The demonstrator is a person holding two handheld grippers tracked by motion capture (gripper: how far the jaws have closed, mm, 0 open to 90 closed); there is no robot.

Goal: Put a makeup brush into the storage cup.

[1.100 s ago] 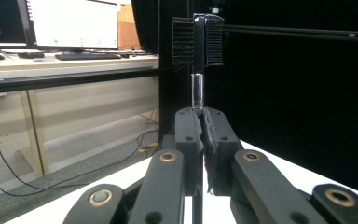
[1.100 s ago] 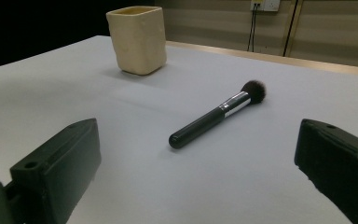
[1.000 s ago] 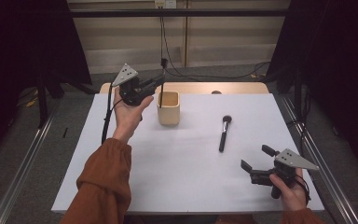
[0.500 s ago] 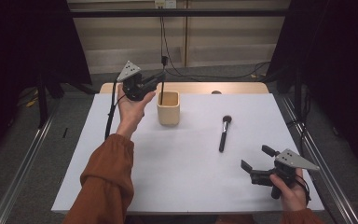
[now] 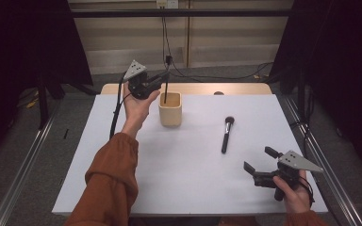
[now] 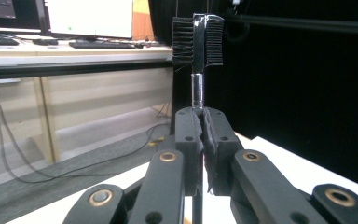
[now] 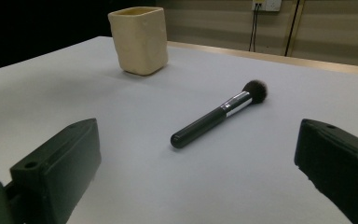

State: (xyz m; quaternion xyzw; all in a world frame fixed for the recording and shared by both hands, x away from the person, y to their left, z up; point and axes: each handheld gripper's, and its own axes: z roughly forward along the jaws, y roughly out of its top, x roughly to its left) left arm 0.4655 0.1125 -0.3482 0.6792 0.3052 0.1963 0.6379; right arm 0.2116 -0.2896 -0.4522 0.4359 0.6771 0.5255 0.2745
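My left gripper (image 5: 161, 78) is shut on a slim black comb-brush (image 5: 167, 70) and holds it upright over the beige cup (image 5: 170, 112); the handle's lower end reaches down into the cup's mouth. In the left gripper view the pads of my left gripper (image 6: 201, 122) pinch the comb-brush (image 6: 198, 39) just under its silver collar, bristle head on top. A black powder brush (image 5: 226, 134) lies on the white table right of the cup. My right gripper (image 5: 257, 158) rests open near the front right corner. Ahead of my right gripper (image 7: 196, 127) lie the powder brush (image 7: 219, 114) and the cup (image 7: 140, 39).
The white table top (image 5: 179, 179) has a wooden strip along its far edge (image 5: 245, 88). Metal rails run along both sides of the table. Cables hang behind the far edge.
My left hand has moved right and slightly down with the comb-brush, bringing its handle over and into the cup's mouth. The right gripper has stayed put.
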